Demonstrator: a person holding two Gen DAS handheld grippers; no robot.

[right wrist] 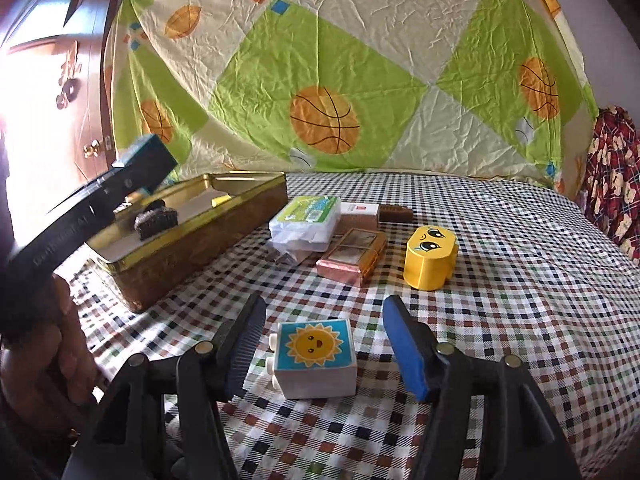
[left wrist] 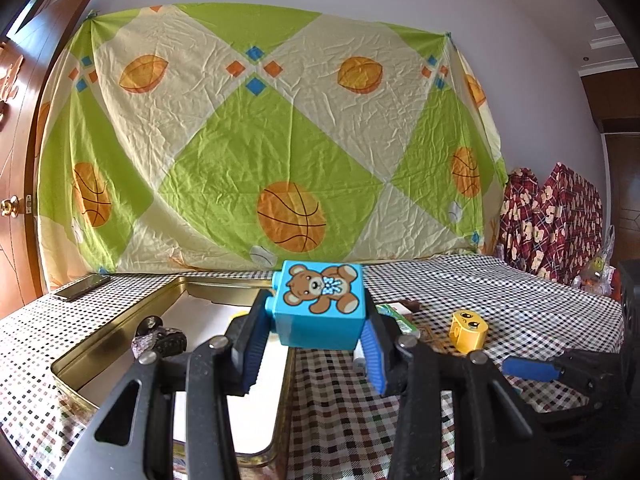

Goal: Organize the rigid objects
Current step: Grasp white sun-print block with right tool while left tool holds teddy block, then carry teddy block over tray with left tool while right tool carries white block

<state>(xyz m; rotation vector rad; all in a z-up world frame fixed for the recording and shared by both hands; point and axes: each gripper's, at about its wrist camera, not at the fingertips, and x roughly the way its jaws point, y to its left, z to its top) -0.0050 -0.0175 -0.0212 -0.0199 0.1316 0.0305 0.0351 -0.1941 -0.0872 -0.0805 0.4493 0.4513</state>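
Note:
My left gripper (left wrist: 318,320) is shut on a blue block with a teddy bear picture (left wrist: 320,304) and holds it in the air over the right edge of the gold tin (left wrist: 120,320). The tin also shows in the right wrist view (right wrist: 192,248), with a small dark object (right wrist: 156,220) inside. My right gripper (right wrist: 324,324) is open, its fingers on either side of a white block with a sun picture (right wrist: 316,358) that lies on the checked cloth. A yellow block with a face (right wrist: 430,258) stands further back; it also shows in the left wrist view (left wrist: 468,330).
A green-and-white tissue pack (right wrist: 304,220), a pink-gold box (right wrist: 352,256), a white-labelled box (right wrist: 358,214) and a brown piece (right wrist: 396,213) lie right of the tin. A phone (left wrist: 80,286) lies at the table's far left. A patterned sheet hangs behind.

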